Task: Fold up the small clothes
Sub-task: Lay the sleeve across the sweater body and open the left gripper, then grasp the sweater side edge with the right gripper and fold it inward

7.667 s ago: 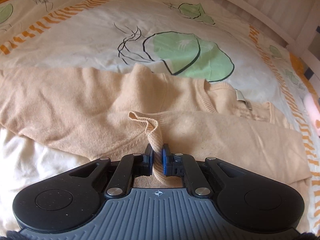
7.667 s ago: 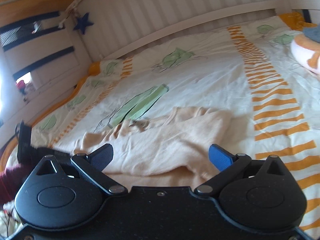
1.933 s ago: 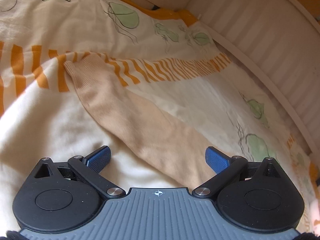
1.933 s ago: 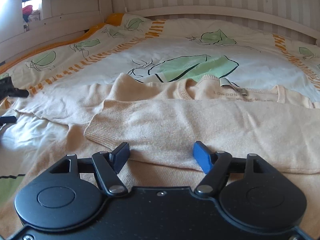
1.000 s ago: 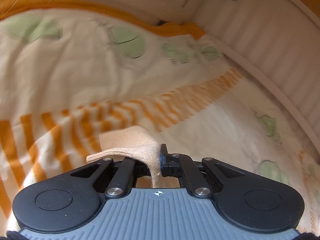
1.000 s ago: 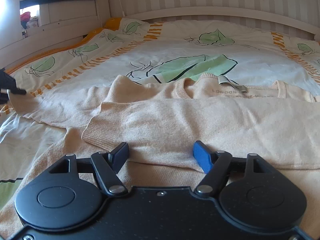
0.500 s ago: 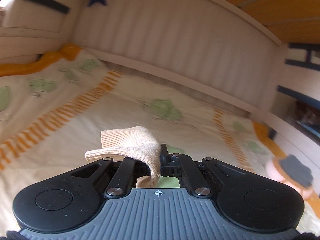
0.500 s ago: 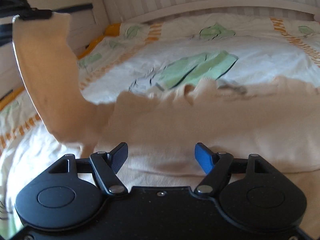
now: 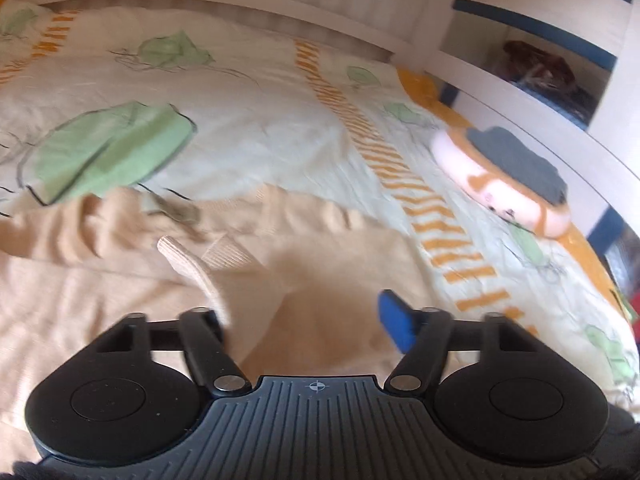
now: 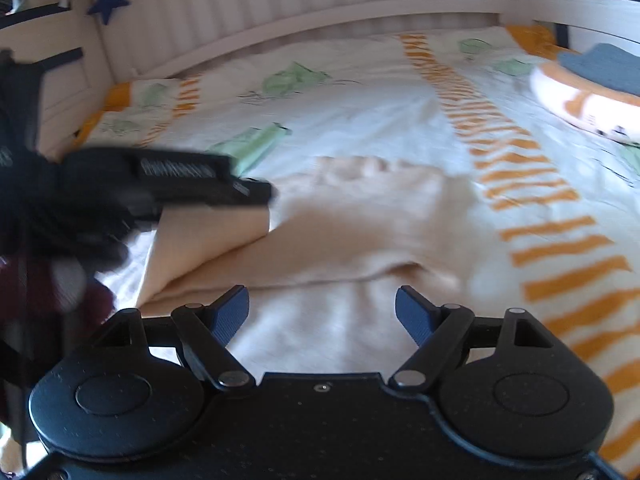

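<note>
Near the bed's [image 9: 248, 120] middle lies the beige sweater [image 9: 328, 264], one ribbed cuff [image 9: 188, 264] draped at the left gripper [image 9: 304, 320], whose jaws are spread, apparently released. Right gripper [image 10: 322, 312] hovers unclenched over the sweater's lower edge.

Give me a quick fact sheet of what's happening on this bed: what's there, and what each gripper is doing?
Setting: bed with leaf-print duvet
Garment: beige sweater, lying partly folded on the duvet
Sleeve cuff: ribbed cuff draped by the left gripper's finger
Left gripper: open, above the sweater
Right gripper: open, holding nothing
Other item: round orange and grey cushion near the bed's far corner
Image quality: motion-blurred
</note>
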